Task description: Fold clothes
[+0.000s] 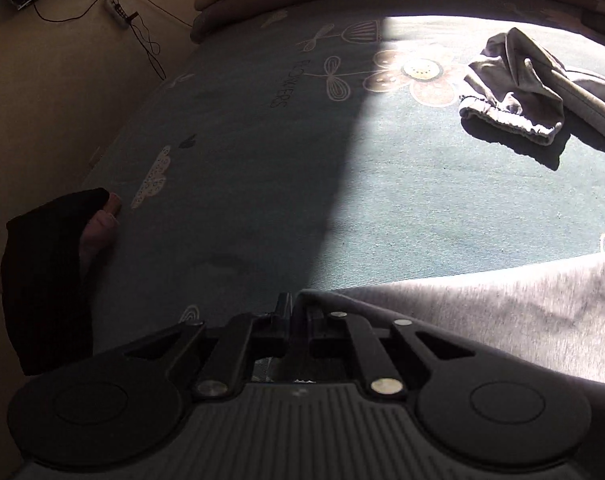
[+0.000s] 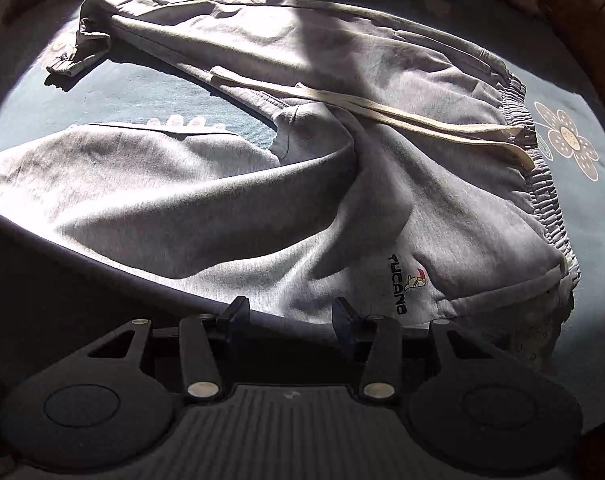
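Grey sweatpants [image 2: 230,200] on flowered bedspread [image 1: 262,160]

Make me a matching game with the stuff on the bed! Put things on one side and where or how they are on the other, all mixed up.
Things:
1. left claw
2. right claw
3. ankle cuff
4. TUCANO logo

States or places:
A. open, above the grey fabric
B. printed near the waistband
C. shut on grey fabric
D. lying bunched in the sunlight

Pairs: 1-C, 2-A, 3-D, 4-B
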Available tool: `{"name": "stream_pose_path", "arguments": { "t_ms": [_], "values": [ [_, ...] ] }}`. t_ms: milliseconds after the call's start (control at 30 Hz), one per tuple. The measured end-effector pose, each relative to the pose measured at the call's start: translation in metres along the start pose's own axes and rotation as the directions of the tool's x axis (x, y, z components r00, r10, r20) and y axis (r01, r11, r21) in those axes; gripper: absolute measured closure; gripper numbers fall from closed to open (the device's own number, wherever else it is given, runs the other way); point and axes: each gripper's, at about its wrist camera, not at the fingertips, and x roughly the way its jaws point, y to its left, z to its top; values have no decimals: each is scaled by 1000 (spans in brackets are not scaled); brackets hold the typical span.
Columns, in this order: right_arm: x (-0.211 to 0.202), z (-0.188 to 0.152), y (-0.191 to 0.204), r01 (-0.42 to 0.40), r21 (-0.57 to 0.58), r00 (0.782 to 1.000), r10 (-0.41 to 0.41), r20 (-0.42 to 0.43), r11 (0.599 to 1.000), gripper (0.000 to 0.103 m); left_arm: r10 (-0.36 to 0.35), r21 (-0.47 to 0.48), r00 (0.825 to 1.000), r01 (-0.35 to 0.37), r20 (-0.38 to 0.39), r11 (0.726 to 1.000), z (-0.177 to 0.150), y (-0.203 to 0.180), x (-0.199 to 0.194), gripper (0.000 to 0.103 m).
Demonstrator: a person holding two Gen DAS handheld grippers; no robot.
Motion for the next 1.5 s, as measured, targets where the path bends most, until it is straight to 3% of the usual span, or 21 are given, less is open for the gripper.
{"name": "stream_pose_path", "arguments": {
  "t_ms": [100,267,333,433,533,600,667,700,733,767,833,933,1100,1200,1333,1400,1500],
  "values": [
    [6,-11,-35,-61,229,997,69,-29,972,52,45,-8,999,-46,-17,999,0,12,5,97],
    [12,-32,-100,-28,491,1000,23,15,871,50,62,-33,996,-64,-61,997,1,20,15,97],
    [17,-44,-127,-50,602,999,28,45,797,48,69,-7,996,-69,-52,998,2,14,14,97],
    [27,-61,-167,-128,753,991,60,118,646,48,74,23,996,-73,-43,997,4,5,14,97],
    [41,-70,-193,-195,826,980,70,186,529,48,79,28,996,-77,-49,997,7,3,15,97],
    [46,-72,-205,-249,843,967,66,248,476,48,83,41,995,-81,-49,996,9,3,15,97],
    [49,-70,-213,-284,848,956,64,286,448,49,87,53,995,-85,-51,995,12,2,15,97],
    [51,-69,-217,-294,850,953,68,295,437,52,89,52,995,-87,-54,995,13,3,15,97],
    [53,-67,-220,-305,851,950,72,304,427,67,91,49,994,-89,-57,995,13,3,14,97],
    [53,-66,-222,-295,853,953,73,293,431,80,93,47,994,-91,-59,995,14,4,14,97],
    [48,-63,-222,-265,851,963,71,262,453,87,104,57,993,-101,-60,993,15,6,11,97],
    [30,-64,-221,-231,839,971,62,232,492,88,121,91,991,-116,-50,989,14,9,5,96],
    [2,-68,-216,-180,820,983,65,172,543,89,165,109,984,-157,-66,982,5,25,-6,96],
    [4,-67,-213,-162,825,987,80,141,541,89,194,103,976,-184,-100,978,-4,35,-4,95],
    [23,-64,-210,-96,828,994,91,54,553,79,175,107,973,-160,-153,981,-11,33,8,88],
    [24,-62,-206,-30,818,999,43,6,574,79,178,159,976,-157,-125,975,-13,27,4,87],
    [6,-57,-206,28,783,998,-61,13,621,74,193,225,973,-161,-127,961,-18,24,1,87]
  ]
}}
